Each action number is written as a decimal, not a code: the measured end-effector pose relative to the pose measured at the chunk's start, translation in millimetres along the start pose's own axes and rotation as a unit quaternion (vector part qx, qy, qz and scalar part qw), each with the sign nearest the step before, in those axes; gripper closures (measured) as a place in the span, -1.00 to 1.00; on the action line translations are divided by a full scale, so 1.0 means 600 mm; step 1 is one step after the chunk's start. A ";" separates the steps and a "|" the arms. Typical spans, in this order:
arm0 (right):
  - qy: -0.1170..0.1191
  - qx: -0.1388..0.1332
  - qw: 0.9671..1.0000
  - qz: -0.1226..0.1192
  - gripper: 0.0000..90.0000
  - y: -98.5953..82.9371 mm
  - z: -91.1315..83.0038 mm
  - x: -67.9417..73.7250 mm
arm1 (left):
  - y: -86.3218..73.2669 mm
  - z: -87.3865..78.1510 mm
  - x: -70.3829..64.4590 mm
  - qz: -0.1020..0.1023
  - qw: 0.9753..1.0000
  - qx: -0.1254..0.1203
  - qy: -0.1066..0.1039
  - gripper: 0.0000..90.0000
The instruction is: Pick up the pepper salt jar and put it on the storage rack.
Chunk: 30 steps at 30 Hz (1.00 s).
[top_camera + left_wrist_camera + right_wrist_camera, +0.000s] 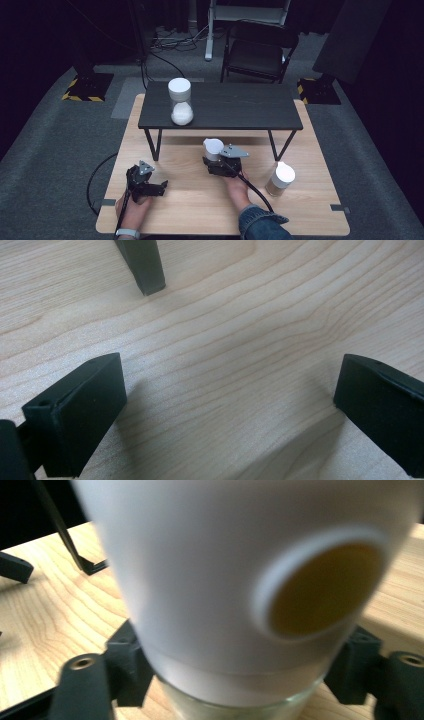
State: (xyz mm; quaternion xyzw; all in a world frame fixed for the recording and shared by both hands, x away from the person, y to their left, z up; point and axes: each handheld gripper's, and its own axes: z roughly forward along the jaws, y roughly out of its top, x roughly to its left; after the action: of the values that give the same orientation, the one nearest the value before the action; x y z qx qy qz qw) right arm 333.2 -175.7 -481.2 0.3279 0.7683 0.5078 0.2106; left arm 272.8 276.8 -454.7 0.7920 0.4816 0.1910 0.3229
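White-lidded jar (235,580) blurred, hiding right hand-held gripper (218,161)

The white-lidded jar (240,595) is blurred and cropped, its contents hidden behind the tongs.

My left hand (134,207) comes in at the near left, a pale band on its wrist, and holds the black two-jaw left gripper (159,188) low over the tabletop, pointing right and slightly away from me. Its jaws stand wide apart with nothing between them. My right forearm, in a blue denim sleeve (260,223), reaches in from the near right toward the centre. My right hand (236,186) holds the black two-jaw right gripper (214,159), pointing away from me, jaws closed against a white-lidded glass jar (240,580).
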 end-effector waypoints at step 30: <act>-0.016 -0.005 1.000 -0.006 -0.34 0.011 -0.033 0.011 | 0.000 0.000 0.000 -0.001 1.000 0.000 0.000 -1.00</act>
State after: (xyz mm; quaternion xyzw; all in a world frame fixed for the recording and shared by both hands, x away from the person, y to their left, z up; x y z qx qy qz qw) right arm 317.5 -182.2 -467.4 0.3304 0.7639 0.5056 0.2272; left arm 272.8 276.8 -454.7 0.7916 0.4823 0.1908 0.3231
